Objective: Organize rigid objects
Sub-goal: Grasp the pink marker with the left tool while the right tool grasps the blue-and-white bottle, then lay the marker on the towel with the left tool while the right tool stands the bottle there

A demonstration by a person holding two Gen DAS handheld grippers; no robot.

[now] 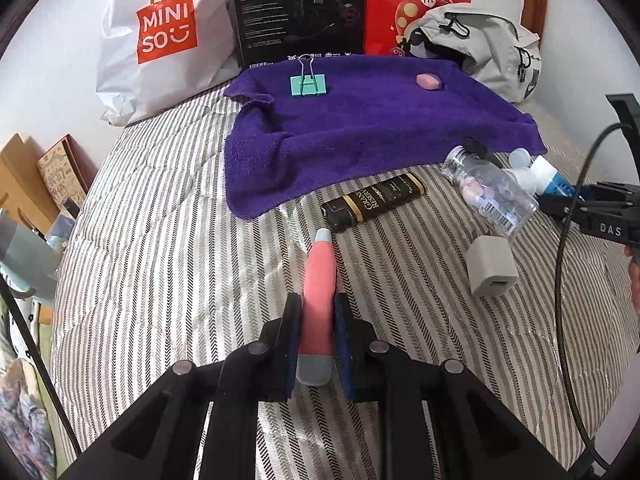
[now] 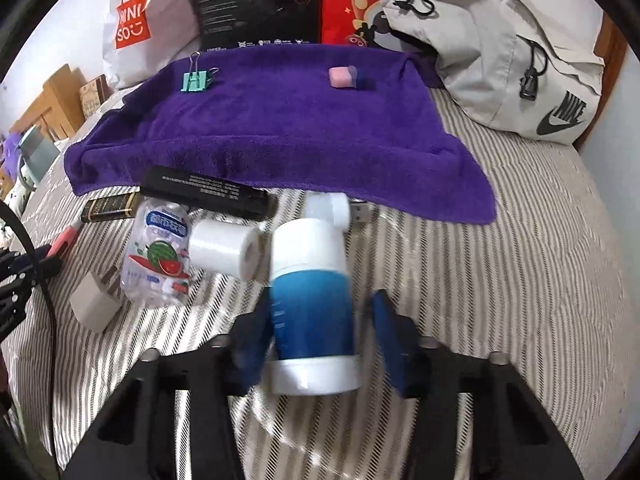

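Left claw [image 1: 316, 344] clenched on pink-and-grey plastic pen-shaped tool [image 1: 318, 300]; right claw [image 2: 316, 344] released, straddling blue-and-white plastic bottle [image 2: 310, 304], right pad clear of it.

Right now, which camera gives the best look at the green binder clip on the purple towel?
The left wrist view: the green binder clip faces the camera squarely on the purple towel, with its wire handles clearly outlined. The right wrist view shows the clip smaller, off to the left and seen at an angle.

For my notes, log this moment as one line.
left gripper: shut on pink pen with grey ends | right gripper: open around blue-and-white plastic bottle | purple towel: clip, eraser
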